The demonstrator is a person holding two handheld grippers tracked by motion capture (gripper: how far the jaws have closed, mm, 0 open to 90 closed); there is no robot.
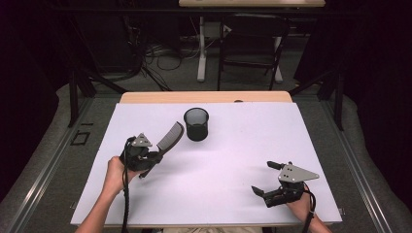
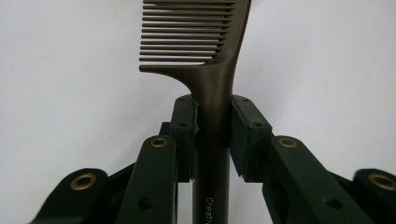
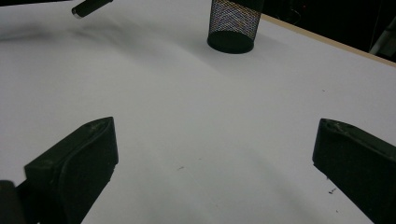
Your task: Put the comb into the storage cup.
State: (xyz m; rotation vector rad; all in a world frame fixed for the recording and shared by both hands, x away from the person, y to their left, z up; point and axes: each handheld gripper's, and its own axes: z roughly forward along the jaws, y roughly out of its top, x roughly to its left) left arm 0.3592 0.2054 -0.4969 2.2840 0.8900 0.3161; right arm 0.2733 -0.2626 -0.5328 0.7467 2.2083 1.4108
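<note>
The left gripper [image 1: 156, 156] clamps the handle of a dark comb [image 1: 171, 137], its pads pressed on both sides of the handle in the left gripper view. The comb's toothed end slants toward one o'clock, lifted over the white bench [image 1: 218, 194], stopping just short of the black mesh cup [image 1: 196, 124]. At five o'clock, the right gripper [image 1: 266, 178] hovers wide open, holding nothing

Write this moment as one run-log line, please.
left claw: shut on comb | right claw: open | cup: upright
</note>
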